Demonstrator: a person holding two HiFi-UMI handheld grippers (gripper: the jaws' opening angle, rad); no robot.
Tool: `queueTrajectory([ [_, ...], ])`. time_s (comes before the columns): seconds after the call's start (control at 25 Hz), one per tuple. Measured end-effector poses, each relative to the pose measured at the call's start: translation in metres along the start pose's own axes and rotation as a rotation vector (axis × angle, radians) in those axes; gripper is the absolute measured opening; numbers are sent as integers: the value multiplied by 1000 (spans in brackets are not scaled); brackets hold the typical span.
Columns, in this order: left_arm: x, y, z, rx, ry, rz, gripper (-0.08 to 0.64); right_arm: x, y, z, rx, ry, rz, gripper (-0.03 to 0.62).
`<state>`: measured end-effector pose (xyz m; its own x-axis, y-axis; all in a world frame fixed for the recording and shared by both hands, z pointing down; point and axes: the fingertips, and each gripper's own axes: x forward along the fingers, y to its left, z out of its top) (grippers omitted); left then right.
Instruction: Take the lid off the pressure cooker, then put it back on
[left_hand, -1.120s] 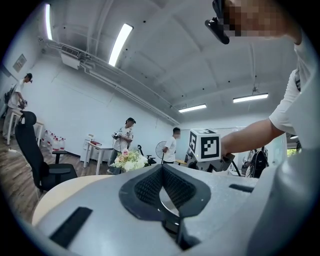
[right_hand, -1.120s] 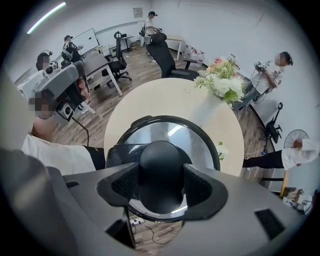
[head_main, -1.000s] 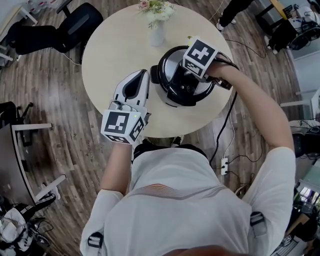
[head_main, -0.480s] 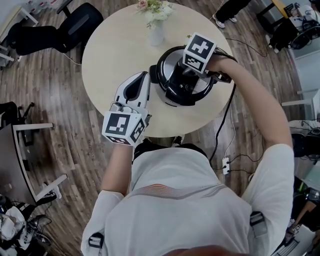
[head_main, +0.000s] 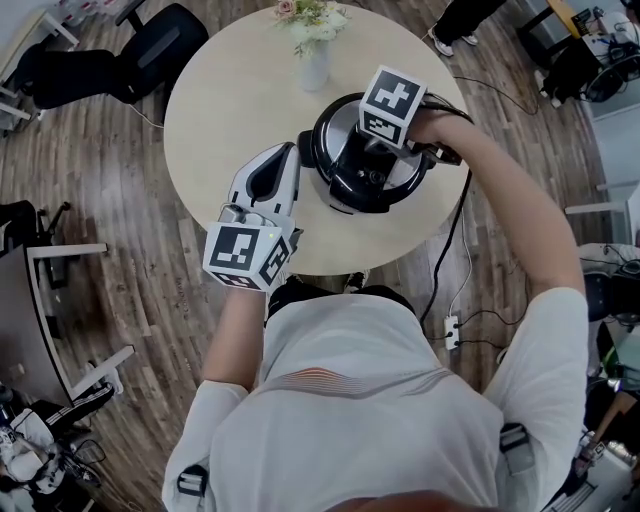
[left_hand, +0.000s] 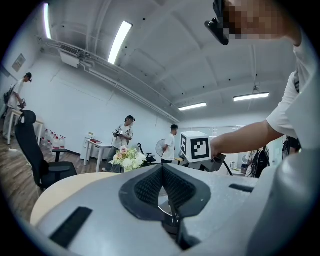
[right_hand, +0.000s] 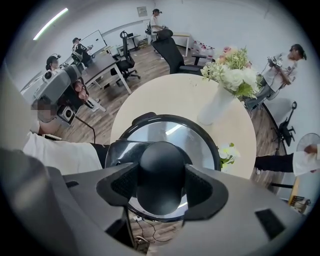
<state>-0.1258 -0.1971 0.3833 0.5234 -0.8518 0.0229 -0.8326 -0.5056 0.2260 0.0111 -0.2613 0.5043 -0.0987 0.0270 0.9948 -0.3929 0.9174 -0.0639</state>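
Note:
The black pressure cooker (head_main: 350, 185) stands on the round beige table (head_main: 230, 95), and its steel lid (right_hand: 165, 131) sits on top. My right gripper (right_hand: 161, 186) points straight down over it and is shut on the lid's black knob (right_hand: 161, 170), one pad on each side. In the head view the right gripper (head_main: 368, 148) is under its marker cube. My left gripper (head_main: 288, 152) lies level, jaws shut and empty, its tip close beside the cooker's left side; I cannot tell whether it touches. The left gripper (left_hand: 163, 169) shows its pads pressed together.
A white vase of flowers (head_main: 314, 55) stands just behind the cooker, also seen as the vase (right_hand: 215, 107) to the lid's right. A power cord (head_main: 452, 240) hangs off the table's right edge. Office chairs (head_main: 150, 50) and several people stand around the room.
The right gripper's marker cube has rolled slightly and shifted a little up and left over the lid. The left gripper has stayed put.

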Motion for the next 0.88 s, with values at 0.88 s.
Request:
queueTrajectory([
  [0.88,5,9,-3,-15,7,19,5,11,4,-1,-215,66,-9,279],
])
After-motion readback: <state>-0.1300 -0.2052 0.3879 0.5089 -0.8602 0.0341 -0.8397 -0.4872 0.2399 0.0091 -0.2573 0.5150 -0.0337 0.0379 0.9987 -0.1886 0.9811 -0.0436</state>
